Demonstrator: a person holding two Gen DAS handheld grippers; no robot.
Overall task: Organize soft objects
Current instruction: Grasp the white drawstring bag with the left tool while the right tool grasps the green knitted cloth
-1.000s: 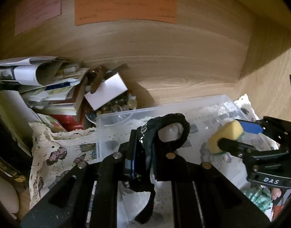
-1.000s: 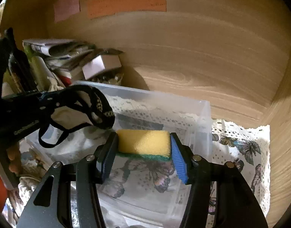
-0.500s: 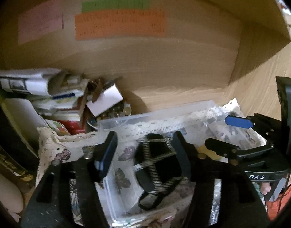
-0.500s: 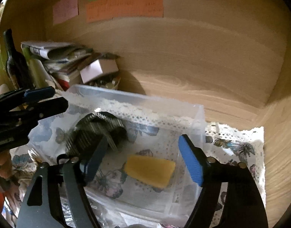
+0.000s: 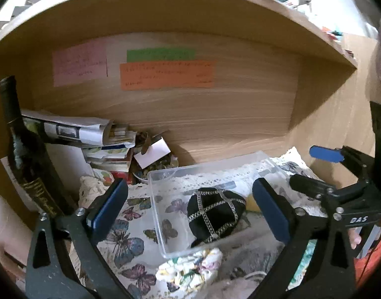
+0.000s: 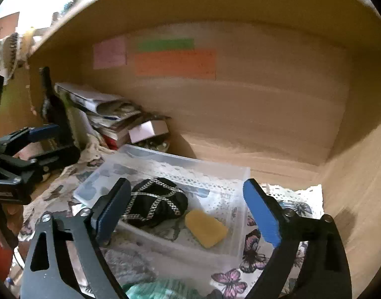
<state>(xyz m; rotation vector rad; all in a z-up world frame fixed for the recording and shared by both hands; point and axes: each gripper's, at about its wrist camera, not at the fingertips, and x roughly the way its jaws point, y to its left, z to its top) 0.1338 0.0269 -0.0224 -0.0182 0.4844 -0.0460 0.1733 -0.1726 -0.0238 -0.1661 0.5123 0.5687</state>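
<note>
Two soft items lie in one clear plastic box (image 6: pixel 240 174): a black fabric pouch (image 6: pixel 155 205) crossed by silver chain strands, rounded and slumped, and a yellow sponge (image 6: pixel 206 228), flat, matte and roughly rectangular with rounded corners. The box is rigid, transparent and rectangular, with thin upright walls. It stands on a cloth (image 5: pixel 130 239) printed with butterflies and edged in white lace, spread over the floor of a wooden shelf (image 6: pixel 277 114) with a smooth grained finish.

The left gripper (image 5: pixel 190 205) is spread wide and holds nothing; its two blue-padded fingers (image 5: pixel 110 203) stand on either side of the pouch without touching it. In the left wrist view the pouch lies between the fingers, inside the box, and only a small yellow edge of the sponge shows behind the right finger.

The right gripper (image 6: pixel 188 209) is likewise spread wide and holds nothing. In its view the pouch lies just beside the left finger and the sponge lies between the fingers, nearer the middle. Pouch and sponge lie close together; contact cannot be confirmed.

Three paper notes are fixed to the back panel: one pink (image 5: pixel 79 66), one green (image 5: pixel 160 54), one orange (image 5: pixel 166 74). One dark glass bottle (image 5: pixel 23 154) stands upright at the left, beside one stack of papers and magazines (image 5: pixel 91 137). One crumpled floral fabric piece (image 5: pixel 190 266) lies in front of the box.
</note>
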